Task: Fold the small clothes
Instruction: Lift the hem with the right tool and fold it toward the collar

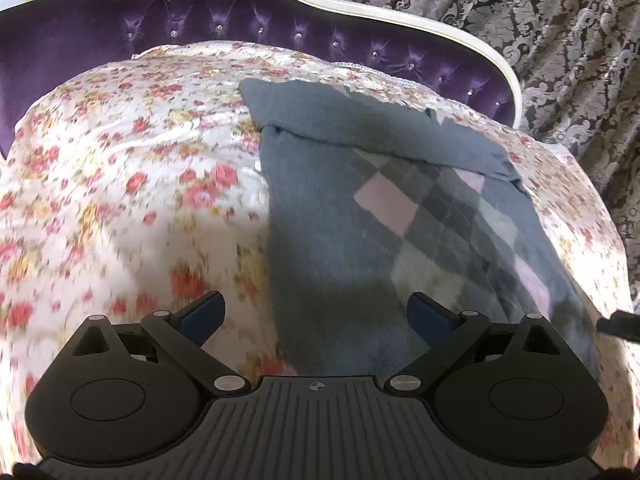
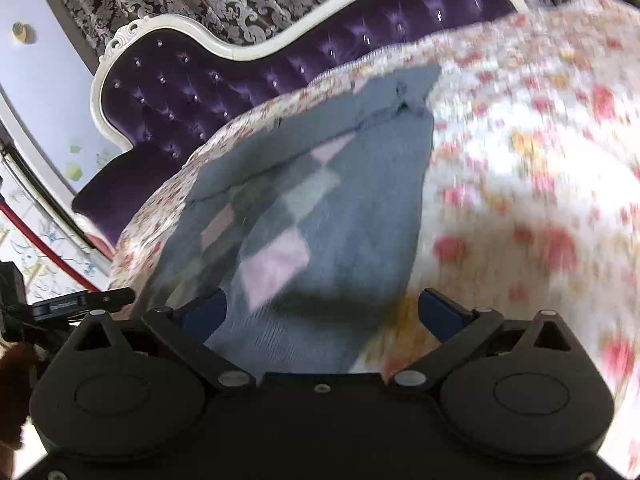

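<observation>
A small grey knitted garment (image 1: 344, 208) with pink, white and dark diamond checks lies flat on a floral bedspread (image 1: 132, 184). Its far part is folded over in a grey band (image 1: 352, 120). My left gripper (image 1: 316, 312) hangs open above the garment's near left edge, nothing between its blue pads. In the right wrist view the same garment (image 2: 320, 200) spreads ahead, and my right gripper (image 2: 324, 308) stands wide open over its near right edge, holding nothing. The tip of the other gripper (image 2: 84, 300) shows at the left edge there.
A purple tufted headboard (image 1: 200, 12) with a white frame rises behind the bed. Patterned grey curtains (image 1: 560, 40) hang at the back. The floral bedspread (image 2: 520, 160) stretches out on both sides of the garment. A pale wall (image 2: 36, 80) stands at the far left.
</observation>
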